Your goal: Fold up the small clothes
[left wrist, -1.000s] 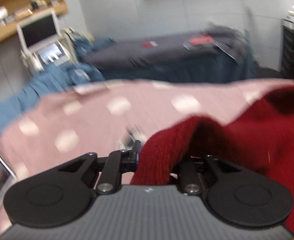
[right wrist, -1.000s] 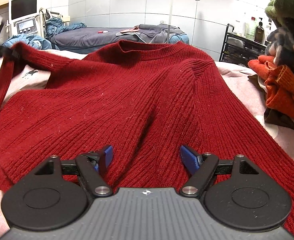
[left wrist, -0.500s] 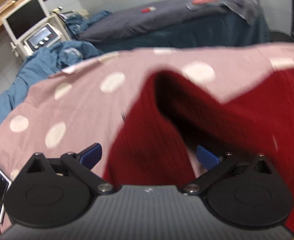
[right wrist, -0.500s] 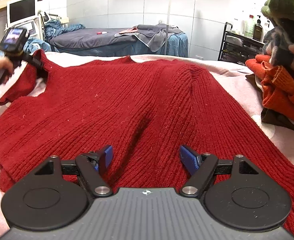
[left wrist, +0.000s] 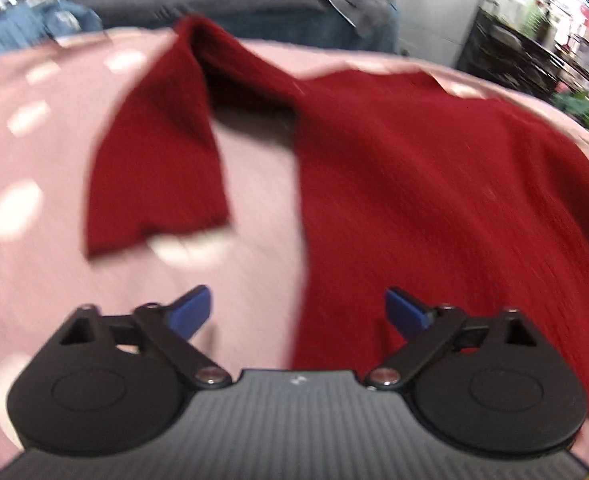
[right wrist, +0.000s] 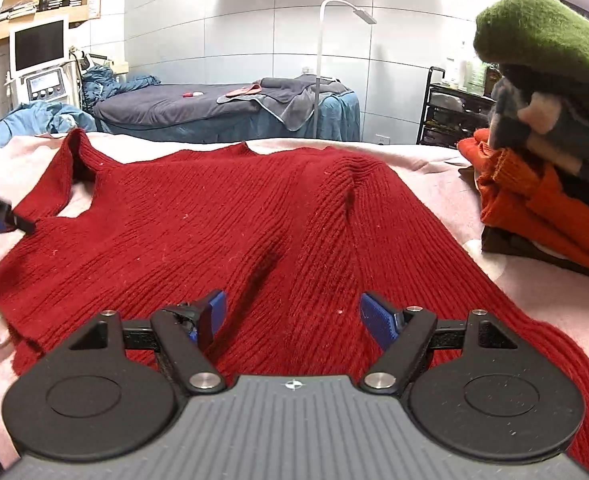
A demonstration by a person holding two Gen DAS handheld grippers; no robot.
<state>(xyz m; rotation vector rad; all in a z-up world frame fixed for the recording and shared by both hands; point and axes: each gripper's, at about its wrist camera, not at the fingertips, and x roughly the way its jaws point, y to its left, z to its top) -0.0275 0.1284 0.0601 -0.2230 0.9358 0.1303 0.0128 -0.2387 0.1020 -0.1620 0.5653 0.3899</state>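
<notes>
Red sweater (right wrist: 278,216), ribbed knit, spread flat

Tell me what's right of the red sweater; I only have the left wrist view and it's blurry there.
Observer: A stack of folded clothes sits on the pink spread, right of the red sweater, a green piece on top.
Operator: Is the right gripper holding anything?
Observer: No, the right gripper is open over the sweater's near part, nothing pinched.
Operator: Any creases?
Observer: One dark crease runs up the middle, just ahead of that gripper.
</notes>
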